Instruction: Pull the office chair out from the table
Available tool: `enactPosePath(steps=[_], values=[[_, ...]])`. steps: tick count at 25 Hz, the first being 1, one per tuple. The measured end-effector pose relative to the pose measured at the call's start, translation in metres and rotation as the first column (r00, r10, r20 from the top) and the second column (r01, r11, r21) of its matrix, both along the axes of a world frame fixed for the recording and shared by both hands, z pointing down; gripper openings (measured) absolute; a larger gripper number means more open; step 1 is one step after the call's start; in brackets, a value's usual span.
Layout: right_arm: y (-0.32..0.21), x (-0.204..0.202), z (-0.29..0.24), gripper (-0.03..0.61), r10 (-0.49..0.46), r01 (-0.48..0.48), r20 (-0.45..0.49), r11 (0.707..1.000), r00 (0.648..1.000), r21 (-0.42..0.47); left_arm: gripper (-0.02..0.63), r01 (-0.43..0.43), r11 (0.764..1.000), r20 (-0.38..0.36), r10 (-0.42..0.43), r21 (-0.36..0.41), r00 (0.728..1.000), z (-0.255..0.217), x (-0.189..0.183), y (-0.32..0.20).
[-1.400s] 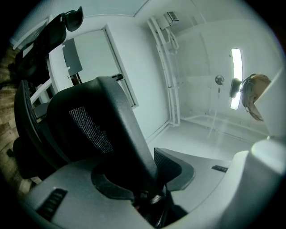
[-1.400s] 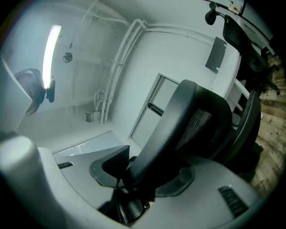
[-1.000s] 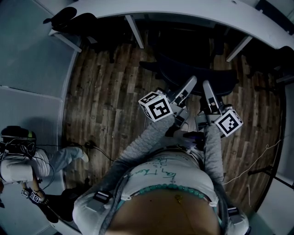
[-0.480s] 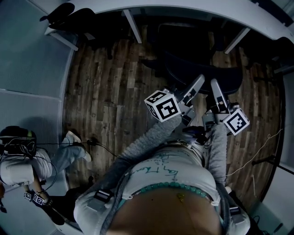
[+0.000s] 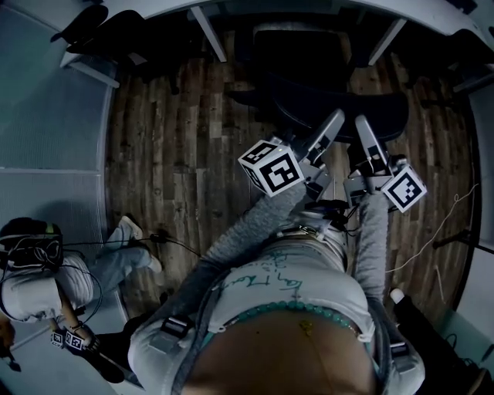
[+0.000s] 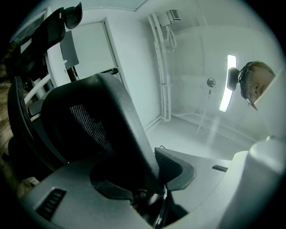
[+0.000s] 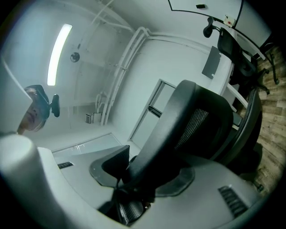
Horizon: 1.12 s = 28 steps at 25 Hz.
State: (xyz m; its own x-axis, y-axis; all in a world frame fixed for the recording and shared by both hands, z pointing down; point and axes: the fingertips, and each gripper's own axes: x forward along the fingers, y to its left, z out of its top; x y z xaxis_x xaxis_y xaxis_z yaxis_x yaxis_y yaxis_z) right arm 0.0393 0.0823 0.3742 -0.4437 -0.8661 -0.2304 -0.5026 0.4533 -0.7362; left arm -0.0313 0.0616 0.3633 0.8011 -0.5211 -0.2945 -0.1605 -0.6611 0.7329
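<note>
At the far left another person (image 5: 35,289) sits low on the pale floor, well apart from the work; next comes the wood plank floor (image 5: 177,139); then the left gripper (image 5: 333,123) reaches up to the top rim of the chair (image 5: 309,100), its jaws opening with the rim between them and the pads (image 6: 178,167) lying against it in the left gripper view; the chair itself is black, with a curved solid rim round a fine mesh back (the weave shows plainly in both gripper views), and it stands near the white table (image 5: 440,19), its seat between the table's two slanted legs and its back turned toward the person holding the grippers; just beside the left one, the right gripper (image 5: 361,125) also sits on that rim, jaws partly apart and clamped on the rim, which runs straight through the gap between its pads (image 7: 111,165); the two grippers are close together near the middle of the backrest; further right a thin white cable (image 5: 432,239) trails across the planks.
</note>
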Motion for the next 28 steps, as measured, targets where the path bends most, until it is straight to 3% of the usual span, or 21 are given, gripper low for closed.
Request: enactPosePath(steps=[10, 28], values=[[-0.004, 0.000, 0.002, 0.179, -0.010, 0.010, 0.015, 1.000, 1.000, 0.000, 0.164, -0.011, 1.000, 0.003, 0.011, -0.013, 1.000, 0.003, 0.001, -0.003], [-0.001, -0.009, -0.004, 0.179, -0.051, 0.052, 0.001, 0.998, 0.999, -0.046, 0.171, 0.057, 0.998, 0.024, -0.056, -0.035, 0.998, 0.000, -0.007, 0.001]])
